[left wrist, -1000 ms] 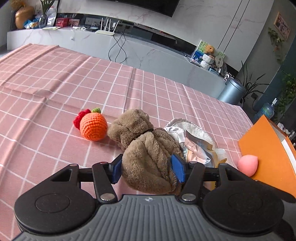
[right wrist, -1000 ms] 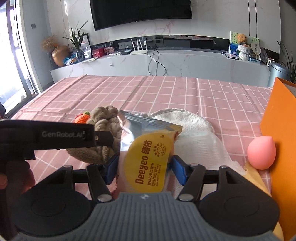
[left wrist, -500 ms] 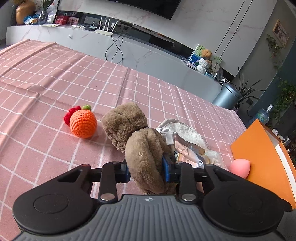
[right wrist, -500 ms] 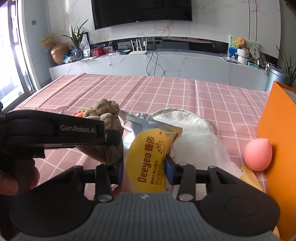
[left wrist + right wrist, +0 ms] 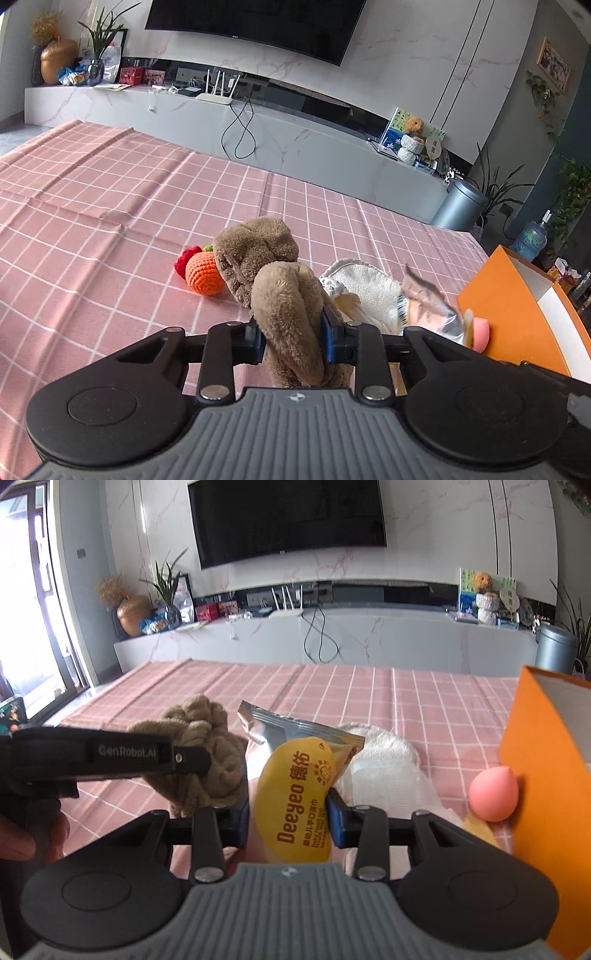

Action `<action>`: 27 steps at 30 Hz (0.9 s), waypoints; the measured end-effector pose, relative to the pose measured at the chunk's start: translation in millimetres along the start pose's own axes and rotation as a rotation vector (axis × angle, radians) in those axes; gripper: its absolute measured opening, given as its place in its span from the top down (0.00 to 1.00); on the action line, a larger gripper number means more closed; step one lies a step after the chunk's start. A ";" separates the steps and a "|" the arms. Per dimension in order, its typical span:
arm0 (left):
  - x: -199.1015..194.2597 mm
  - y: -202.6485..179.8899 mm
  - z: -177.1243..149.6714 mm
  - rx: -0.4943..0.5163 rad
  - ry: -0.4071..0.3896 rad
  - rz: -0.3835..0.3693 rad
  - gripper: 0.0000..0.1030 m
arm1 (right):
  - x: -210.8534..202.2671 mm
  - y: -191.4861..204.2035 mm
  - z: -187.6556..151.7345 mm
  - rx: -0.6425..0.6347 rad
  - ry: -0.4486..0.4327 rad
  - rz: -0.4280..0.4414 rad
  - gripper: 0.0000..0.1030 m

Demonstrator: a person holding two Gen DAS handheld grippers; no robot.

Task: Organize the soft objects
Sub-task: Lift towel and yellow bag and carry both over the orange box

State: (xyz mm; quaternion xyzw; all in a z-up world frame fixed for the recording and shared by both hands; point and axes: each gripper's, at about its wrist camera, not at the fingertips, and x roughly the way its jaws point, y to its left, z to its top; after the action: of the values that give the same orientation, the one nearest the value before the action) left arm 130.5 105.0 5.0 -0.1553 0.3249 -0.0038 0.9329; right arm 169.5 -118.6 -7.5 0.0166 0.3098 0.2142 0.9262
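The left gripper is clamped on a brown plush, its blue pads pressed into the fur from both sides. The plush is held clear of the pink checked cloth; its upper lump sticks out ahead of the jaws and its lower end hangs below them. Seen from the right wrist, the same plush is partly hidden behind the left gripper's black finger.

The right gripper is closed on a wipes pack — a silver pouch with a yellow label — which is pinched between the pads and stands nearly upright, its crimped top edge tilted toward the left of the view. In the left wrist view the pack is blurred, just beside the plush.

On the cloth a crocheted orange lies with a small red piece touching it; both are partly hidden behind the plush. A white towel lies flat behind the pack. A pink sponge, egg-shaped, rests against the wall of an orange box at the right edge of the table; the box's white inside is seen from the left wrist.

A hand is glimpsed at the lower left of the right wrist view — holding the left gripper's handle.
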 end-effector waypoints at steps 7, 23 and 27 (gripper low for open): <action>-32.2 -7.3 2.1 0.036 -0.047 -0.007 0.69 | -37.5 -6.5 9.8 0.029 -0.063 0.028 0.62; -75.4 -69.2 5.3 0.161 -0.116 -0.176 0.69 | -132.0 -79.7 19.3 0.105 -0.129 -0.001 0.61; -75.2 -102.9 7.7 0.220 -0.109 -0.265 0.69 | -155.5 -105.2 24.1 0.094 -0.128 -0.054 0.61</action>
State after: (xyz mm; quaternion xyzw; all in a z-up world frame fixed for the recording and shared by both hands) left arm 85.5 17.4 86.2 -0.0935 0.2480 -0.1537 0.9519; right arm 112.8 -274.9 82.9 0.0656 0.2598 0.1727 0.9478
